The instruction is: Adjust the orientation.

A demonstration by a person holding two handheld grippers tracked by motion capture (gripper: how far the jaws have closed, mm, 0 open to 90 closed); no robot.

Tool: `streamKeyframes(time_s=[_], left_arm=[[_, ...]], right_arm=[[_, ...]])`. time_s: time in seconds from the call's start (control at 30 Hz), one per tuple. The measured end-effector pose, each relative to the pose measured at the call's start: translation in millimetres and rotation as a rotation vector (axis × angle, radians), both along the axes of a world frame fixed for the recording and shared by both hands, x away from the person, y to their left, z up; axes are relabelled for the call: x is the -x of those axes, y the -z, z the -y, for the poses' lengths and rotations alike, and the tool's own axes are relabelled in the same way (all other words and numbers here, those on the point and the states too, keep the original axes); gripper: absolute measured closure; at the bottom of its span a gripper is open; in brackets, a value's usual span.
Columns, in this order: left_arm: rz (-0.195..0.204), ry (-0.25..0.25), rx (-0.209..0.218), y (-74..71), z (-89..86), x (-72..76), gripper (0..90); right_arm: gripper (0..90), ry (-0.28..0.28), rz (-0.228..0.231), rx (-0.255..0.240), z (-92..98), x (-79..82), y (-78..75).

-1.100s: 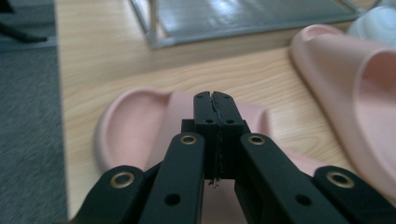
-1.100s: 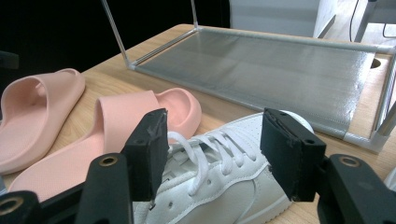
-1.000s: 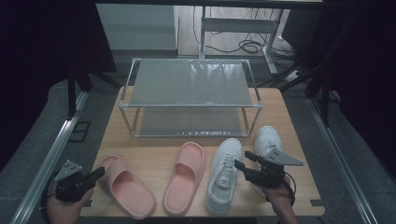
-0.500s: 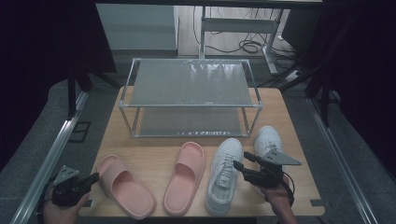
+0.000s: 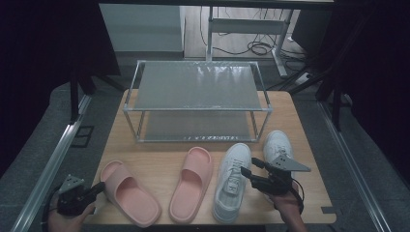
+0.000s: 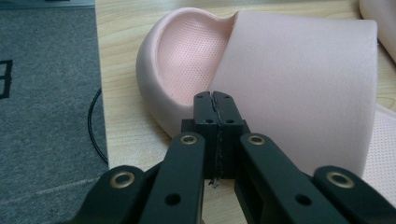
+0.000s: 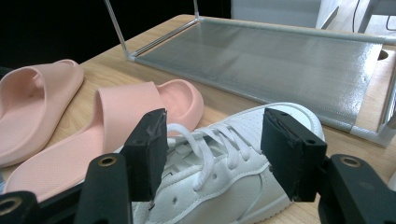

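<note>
The white sneaker (image 5: 232, 181) nearest the right gripper (image 5: 247, 168) is where the action looks to be. It lies on the wooden table (image 5: 309, 145) with its toe toward the shoe rack (image 5: 197, 101) and its heel toward the person, so its long axis runs front to back, tilted a bit. The right gripper comes at it from the right side, roughly across that axis, jaws spread wide. In the right gripper view the laces (image 7: 205, 144) sit right between the two black pads (image 7: 289, 154), nothing pinched yet, so a short move down and a squeeze over the middle of the shoe looks like the next thing needed.

The second sneaker (image 5: 277, 145) is just to the right, half hidden behind the gripper, so that side is tight. On the left the nearer pink slipper (image 5: 191, 183) sits close beside the sneaker. The rack's lower shelf straight ahead looks free.

The left gripper (image 5: 99, 187) is way off at the table's left corner, jaws fully closed on nothing, tip just beside the heel end of the other pink slipper (image 5: 129, 193), which lies diagonally. Table edge is right there.
</note>
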State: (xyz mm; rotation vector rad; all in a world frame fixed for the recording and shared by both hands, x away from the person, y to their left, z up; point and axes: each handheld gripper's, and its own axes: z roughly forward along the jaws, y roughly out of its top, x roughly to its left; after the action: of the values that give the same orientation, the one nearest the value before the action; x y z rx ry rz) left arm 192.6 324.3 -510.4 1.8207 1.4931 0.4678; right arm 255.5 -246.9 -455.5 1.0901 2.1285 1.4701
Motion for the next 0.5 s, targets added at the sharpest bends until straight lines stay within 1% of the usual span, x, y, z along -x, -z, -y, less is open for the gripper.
streamKeyframes(time_s=[0.33,0.5], left_arm=[[0.000,-0.006,0.002,1.5,-1.1,-1.0,90.0],[0.001,-0.011,-0.003,1.5,1.3,-8.2,90.0]], right_arm=[[41.8,0.005,0.002,-0.003,1.5,0.6,-0.7],[41.8,0.002,0.002,0.001,0.3,0.9,-0.9]])
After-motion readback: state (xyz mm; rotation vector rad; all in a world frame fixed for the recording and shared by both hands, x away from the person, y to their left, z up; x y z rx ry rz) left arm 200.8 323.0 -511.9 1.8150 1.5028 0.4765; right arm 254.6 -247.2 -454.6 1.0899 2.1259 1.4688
